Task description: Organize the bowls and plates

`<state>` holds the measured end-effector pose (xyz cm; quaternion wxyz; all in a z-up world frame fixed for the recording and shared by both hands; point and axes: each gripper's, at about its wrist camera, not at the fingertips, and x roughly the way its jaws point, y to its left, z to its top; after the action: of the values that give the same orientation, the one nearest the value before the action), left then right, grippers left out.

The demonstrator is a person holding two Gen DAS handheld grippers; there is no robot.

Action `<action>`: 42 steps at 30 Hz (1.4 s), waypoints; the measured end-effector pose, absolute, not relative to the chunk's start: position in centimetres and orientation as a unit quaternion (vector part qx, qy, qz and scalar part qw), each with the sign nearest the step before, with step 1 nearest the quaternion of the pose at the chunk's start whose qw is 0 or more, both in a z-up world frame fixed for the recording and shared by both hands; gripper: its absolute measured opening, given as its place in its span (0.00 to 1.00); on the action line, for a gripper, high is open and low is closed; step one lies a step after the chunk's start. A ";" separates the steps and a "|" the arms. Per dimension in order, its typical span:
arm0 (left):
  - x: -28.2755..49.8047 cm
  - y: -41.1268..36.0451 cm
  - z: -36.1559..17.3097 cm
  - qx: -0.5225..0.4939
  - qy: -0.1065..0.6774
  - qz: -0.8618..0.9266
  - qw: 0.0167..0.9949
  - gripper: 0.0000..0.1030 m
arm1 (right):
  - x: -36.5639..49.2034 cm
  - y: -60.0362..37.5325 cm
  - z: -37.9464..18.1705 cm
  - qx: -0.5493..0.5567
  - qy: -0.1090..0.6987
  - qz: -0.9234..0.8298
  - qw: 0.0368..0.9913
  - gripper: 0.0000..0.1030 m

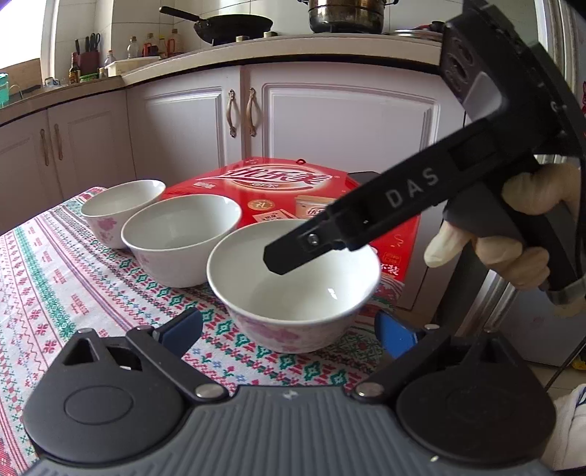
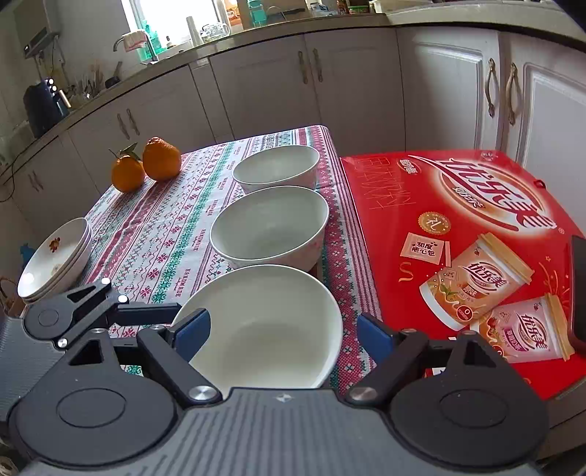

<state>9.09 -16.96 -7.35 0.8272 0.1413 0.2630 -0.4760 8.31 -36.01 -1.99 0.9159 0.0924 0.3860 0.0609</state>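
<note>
Three white bowls with pink flowers stand in a row on the patterned tablecloth. The near bowl [image 1: 293, 285] [image 2: 271, 329] sits between the open fingers of my left gripper [image 1: 289, 329], untouched. My right gripper [image 2: 284, 335] is open too, its fingers straddling the same bowl from above; in the left wrist view its black finger [image 1: 293, 252] reaches over the bowl's rim. The middle bowl [image 1: 181, 238] [image 2: 271, 227] and far bowl [image 1: 121, 208] [image 2: 276, 166] stand behind. A stack of flowered plates [image 2: 55, 260] lies at the table's left edge.
A red gift box [image 2: 457, 227] [image 1: 278, 186] lies beside the bowls on the right. Two oranges [image 2: 146, 164] sit at the table's far left. White kitchen cabinets [image 1: 329, 121] stand behind, with a wok [image 1: 234, 25] and pot on the counter.
</note>
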 end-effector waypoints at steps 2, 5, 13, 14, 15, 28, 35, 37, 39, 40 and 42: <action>9.1 -17.1 -7.3 0.143 0.267 -0.481 0.822 0.85 | 8.4 -36.2 -2.1 0.097 0.388 0.064 0.915 0.82; 9.2 -17.3 -7.3 0.140 0.267 -0.478 0.825 0.85 | 8.5 -36.3 -2.2 0.099 0.390 0.065 0.913 0.79; 9.3 -17.5 -7.2 0.136 0.267 -0.479 0.825 0.81 | 8.7 -36.3 -2.3 0.103 0.394 0.076 0.910 0.75; 9.4 -17.5 -7.2 0.136 0.266 -0.478 0.826 0.81 | 8.7 -36.3 -2.3 0.104 0.394 0.079 0.910 0.75; 9.5 -17.5 -7.2 0.136 0.264 -0.478 0.826 0.81 | 8.7 -36.3 -2.3 0.104 0.394 0.082 0.909 0.75; 9.2 -17.3 -7.0 0.145 0.269 -0.475 0.825 0.81 | 8.5 -35.8 -1.8 0.105 0.394 0.092 0.908 0.75; 9.0 -15.5 -6.1 0.132 0.278 -0.461 0.832 0.81 | 8.6 -34.0 -1.2 0.094 0.394 0.109 0.908 0.75; 9.0 -14.8 -5.9 0.126 0.284 -0.454 0.835 0.81 | 8.9 -33.3 -1.1 0.091 0.394 0.119 0.907 0.75; 9.1 -14.0 -5.8 0.123 0.288 -0.446 0.839 0.81 | 9.2 -32.5 -1.1 0.086 0.396 0.130 0.905 0.75; 9.2 -13.6 -5.7 0.123 0.290 -0.442 0.840 0.81 | 9.4 -32.0 -1.0 0.082 0.396 0.136 0.904 0.75; 9.2 -12.7 -5.6 0.124 0.292 -0.433 0.844 0.81 | 9.8 -31.1 -1.0 0.075 0.397 0.146 0.903 0.75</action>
<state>9.22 -12.74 -5.63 0.8439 0.1242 0.2917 -0.4328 9.81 -31.08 -0.97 0.9028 0.0749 0.3973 0.1463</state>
